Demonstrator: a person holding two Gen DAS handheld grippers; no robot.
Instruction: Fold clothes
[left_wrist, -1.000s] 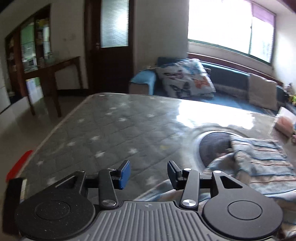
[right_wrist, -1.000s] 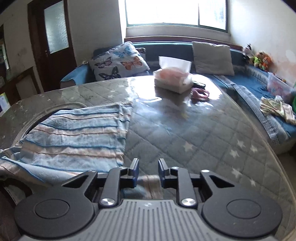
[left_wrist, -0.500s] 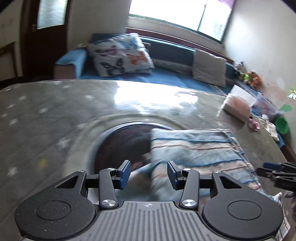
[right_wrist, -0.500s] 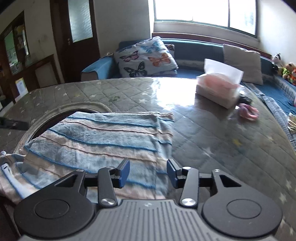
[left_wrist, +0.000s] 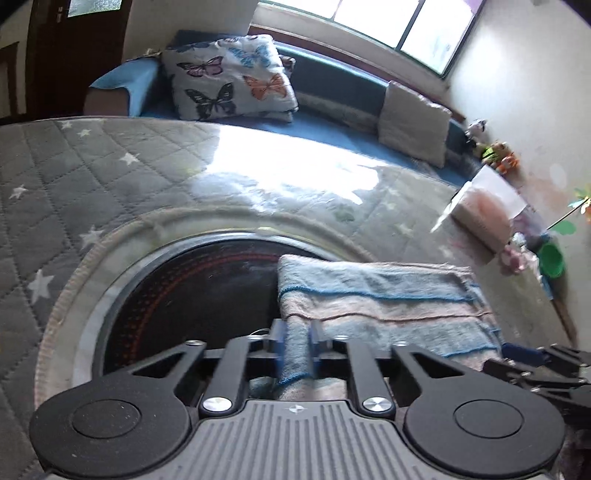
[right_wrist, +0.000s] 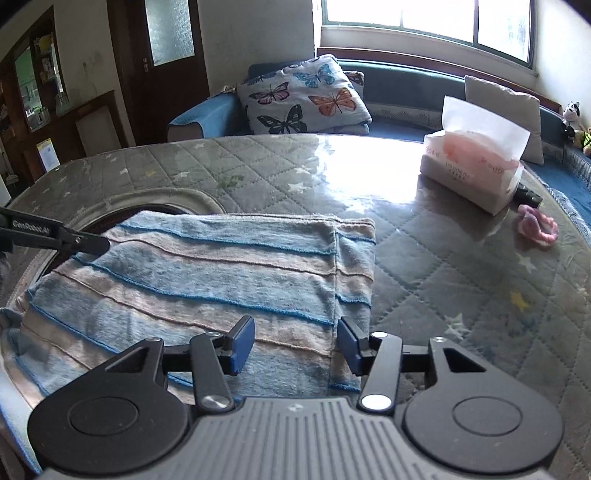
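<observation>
A blue and pink striped cloth (right_wrist: 229, 280) lies folded flat on the quilted grey table cover (right_wrist: 461, 280), partly over a round dark opening (left_wrist: 192, 291). My left gripper (left_wrist: 295, 345) is shut on the cloth's left edge (left_wrist: 373, 306); it also shows in the right wrist view (right_wrist: 94, 243) at the cloth's far left corner. My right gripper (right_wrist: 295, 343) is open, its jaws wide apart just above the cloth's near right part. It also shows in the left wrist view (left_wrist: 517, 356) at the cloth's right edge.
A tissue pack (right_wrist: 476, 170) and a pink crumpled item (right_wrist: 537, 229) lie on the table at the right. A butterfly pillow (right_wrist: 306, 98) and a sofa (right_wrist: 406, 88) stand behind the table. A green bowl (left_wrist: 552, 260) sits off the right side.
My left gripper has swung right to the cloth's left edge and shut on it. My right gripper has opened wider and moved left over the cloth.
</observation>
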